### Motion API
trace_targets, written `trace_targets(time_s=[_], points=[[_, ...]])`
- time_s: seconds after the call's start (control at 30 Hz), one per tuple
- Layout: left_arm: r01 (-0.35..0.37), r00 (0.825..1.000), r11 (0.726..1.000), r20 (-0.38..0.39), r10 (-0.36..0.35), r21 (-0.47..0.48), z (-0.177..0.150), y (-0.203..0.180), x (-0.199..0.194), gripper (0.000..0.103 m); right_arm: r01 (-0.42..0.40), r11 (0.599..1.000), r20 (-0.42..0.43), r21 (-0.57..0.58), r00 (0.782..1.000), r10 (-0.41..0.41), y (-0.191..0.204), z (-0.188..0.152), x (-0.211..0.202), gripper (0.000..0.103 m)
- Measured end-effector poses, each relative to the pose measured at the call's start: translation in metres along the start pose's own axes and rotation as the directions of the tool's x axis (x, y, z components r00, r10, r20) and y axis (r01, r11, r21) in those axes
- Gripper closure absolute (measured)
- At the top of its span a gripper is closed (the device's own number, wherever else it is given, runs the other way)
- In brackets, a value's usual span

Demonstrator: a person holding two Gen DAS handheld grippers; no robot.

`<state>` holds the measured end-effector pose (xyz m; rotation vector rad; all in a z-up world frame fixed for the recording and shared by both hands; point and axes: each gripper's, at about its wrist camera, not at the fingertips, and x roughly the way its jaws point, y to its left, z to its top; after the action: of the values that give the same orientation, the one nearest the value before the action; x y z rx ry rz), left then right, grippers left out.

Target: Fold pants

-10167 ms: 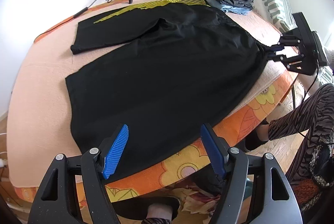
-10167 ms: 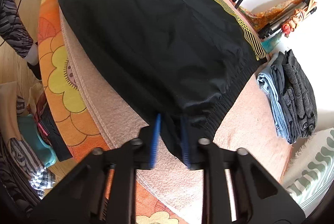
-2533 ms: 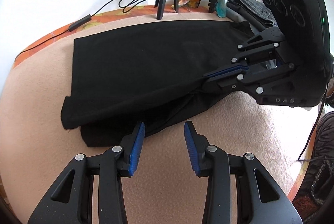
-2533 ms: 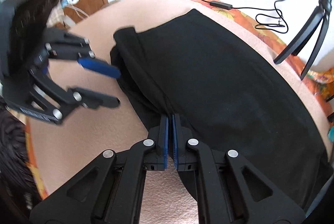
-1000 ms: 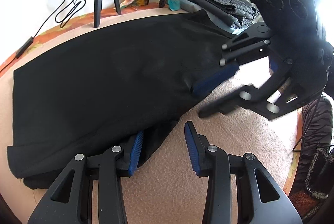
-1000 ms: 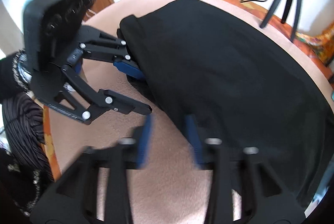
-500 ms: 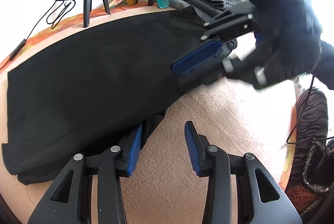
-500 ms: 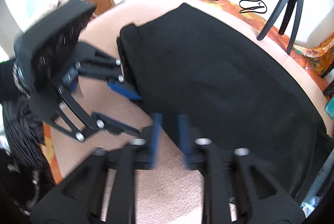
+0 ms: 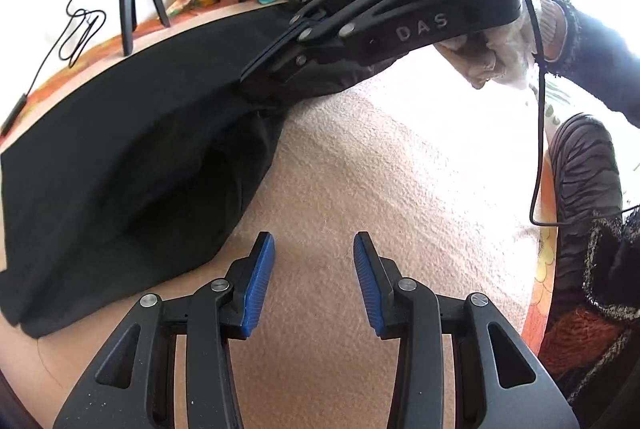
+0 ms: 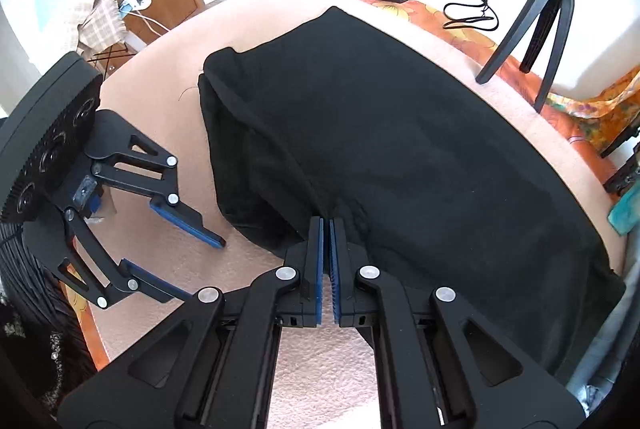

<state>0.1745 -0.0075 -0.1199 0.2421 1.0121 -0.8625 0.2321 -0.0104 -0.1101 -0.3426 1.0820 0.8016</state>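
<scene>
1. My right gripper (image 10: 327,229) has just snapped shut again on the near edge of the black pants (image 10: 400,149); a second ago its jaws were apart there, so this is a fresh pinch on the fabric.
2. My left gripper (image 9: 314,261) stays partly open and empty over the bare pink blanket (image 9: 400,169), now just right of the cloth it straddled a moment ago.
3. The pants lie folded leg over leg along the far side of the bed, hems to the left.
4. I judge the lengthwise fold done; with only one hand gripping, the left must take an edge before the crosswise fold.
</scene>
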Motion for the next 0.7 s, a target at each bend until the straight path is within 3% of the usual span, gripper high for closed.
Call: trace_targets(time_s=[0.1, 0.2, 0.27, 0.5, 0.7], points=[[-0.010, 0.999, 0.999, 0.046, 0.012, -0.043, 0.004, 0.006, -0.011, 0.064, -0.041, 0.999, 0.011, 0.028, 0.999, 0.040, -0.001, -0.005, -0.006, 0.099], [-0.023, 0.994, 0.993, 0.105, 0.035, -0.118, 0.011, 0.020, -0.021, 0.062, -0.013, 1.000, 0.002, 0.024, 1.000, 0.013, 0.000, -0.008, -0.003, 0.099], [-0.028, 0.994, 0.986, 0.098, 0.044, -0.164, 0.016, 0.029, -0.019, 0.051, -0.007, 1.000, -0.005, 0.027, 1.000, 0.007, 0.000, -0.008, 0.000, 0.099], [-0.029, 0.998, 0.970, 0.048, 0.042, -0.241, 0.035, 0.041, 0.016, 0.050, -0.007, 0.999, 0.005, 0.050, 1.000, 0.006, -0.008, -0.004, 0.002, 0.099], [0.059, 0.993, 0.966, 0.110, -0.032, -0.250, 0.048, 0.039, 0.023, 0.048, 0.003, 0.998, 0.020, 0.069, 1.000, -0.004, -0.013, -0.008, -0.005, 0.099]])
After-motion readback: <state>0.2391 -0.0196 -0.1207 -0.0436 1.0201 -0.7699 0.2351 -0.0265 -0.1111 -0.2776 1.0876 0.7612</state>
